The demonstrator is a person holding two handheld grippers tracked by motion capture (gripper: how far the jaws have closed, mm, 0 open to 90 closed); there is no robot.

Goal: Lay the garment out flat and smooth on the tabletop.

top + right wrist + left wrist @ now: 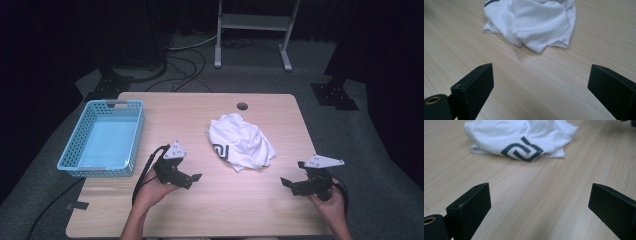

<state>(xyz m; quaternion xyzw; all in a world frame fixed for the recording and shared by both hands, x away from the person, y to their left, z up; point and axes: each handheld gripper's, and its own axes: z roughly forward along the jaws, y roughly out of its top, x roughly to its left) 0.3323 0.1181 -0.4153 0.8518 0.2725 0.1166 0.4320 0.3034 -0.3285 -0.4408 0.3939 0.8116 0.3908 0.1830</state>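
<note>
A crumpled white shirt (240, 141) lies untouched mid-surface (210, 210), with the left gripper (192, 179) and right gripper (289, 184) both spread wide nearby, empty, so handling has not begun; a blue basket (75, 165) waits left.

Dark lab studio, black drapes, floor cables (187, 62), stand bases (334, 95)

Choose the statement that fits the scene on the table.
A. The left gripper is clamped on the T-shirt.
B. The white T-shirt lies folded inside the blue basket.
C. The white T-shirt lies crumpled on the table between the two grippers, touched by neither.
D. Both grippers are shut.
C: the white T-shirt lies bunched on the table, apart from the open left gripper and right gripper; the blue basket holds nothing.
</note>
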